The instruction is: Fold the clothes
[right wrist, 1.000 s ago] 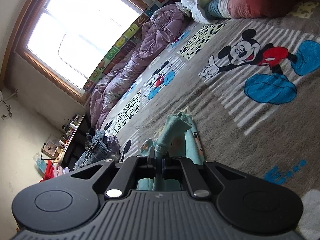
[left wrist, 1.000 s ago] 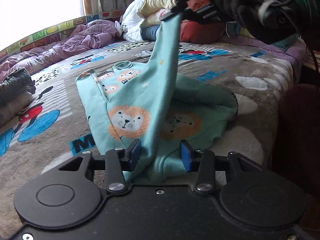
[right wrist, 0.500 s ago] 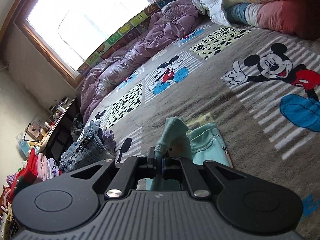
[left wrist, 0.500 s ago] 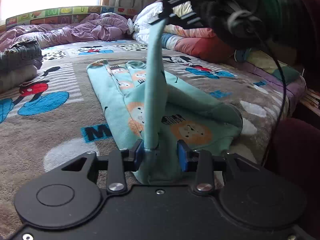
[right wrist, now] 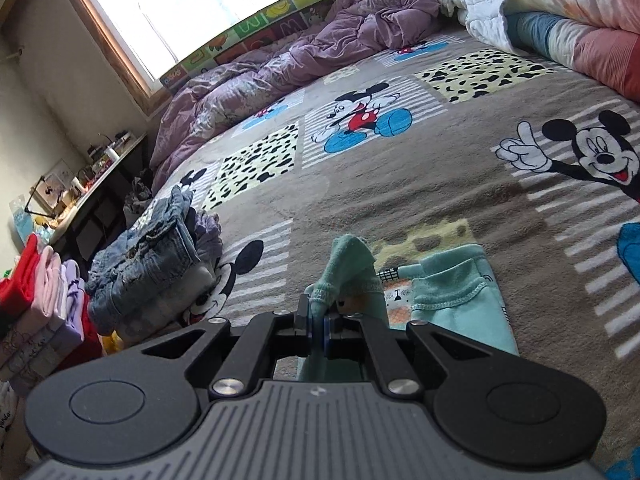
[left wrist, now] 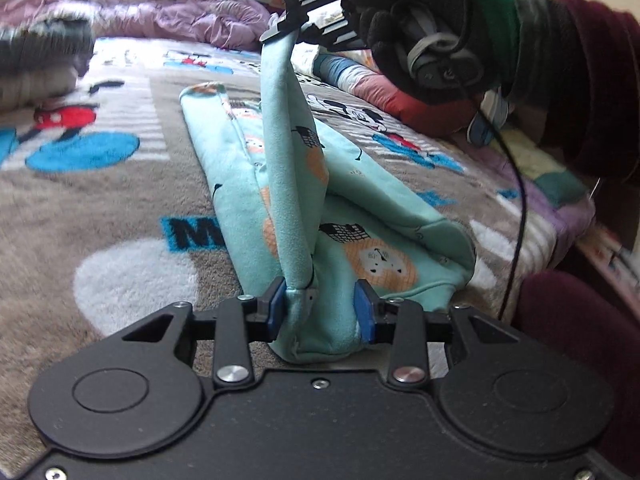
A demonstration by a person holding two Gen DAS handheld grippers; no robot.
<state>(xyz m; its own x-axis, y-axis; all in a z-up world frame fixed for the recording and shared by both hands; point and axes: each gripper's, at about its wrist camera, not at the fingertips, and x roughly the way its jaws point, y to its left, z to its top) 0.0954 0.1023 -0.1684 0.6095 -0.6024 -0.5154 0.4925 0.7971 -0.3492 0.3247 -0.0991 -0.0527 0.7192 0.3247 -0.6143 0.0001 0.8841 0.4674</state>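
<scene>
Two grippers: both on one teal garment, seen from each wrist.
Bed blanket [right wrist: 420,184]: grey plush with a Mickey Mouse print, under everything; in the left wrist view a black "M" on a blue patch shows at 9 o'clock of the garment, the rest of the word covered.
Purple duvet [right wrist: 304,60]: bunched at 12 o'clock along an alphabet border; "U", "W" and "M" readable.
Jeans pile [right wrist: 148,256]: at 9 o'clock in the right wrist view, well apart from the garment.
Teal garment [left wrist: 360,200]: child's fleece piece with a lion-face print, lying lengthwise mid-bed, near end toward 6 o'clock; one strip pulled up taut.
Handling: judged light, soft, limp; slack parts will sag. Best taken at stitched hems or corners.
Right gripper [left wrist: 280,32]: raised at 12 o'clock, clenched on the strip's top end.
Left gripper [left wrist: 320,312]: jaws spread wide; strip's lower end rests against the left pad, not pinched.
Garment label: none readable.
</scene>
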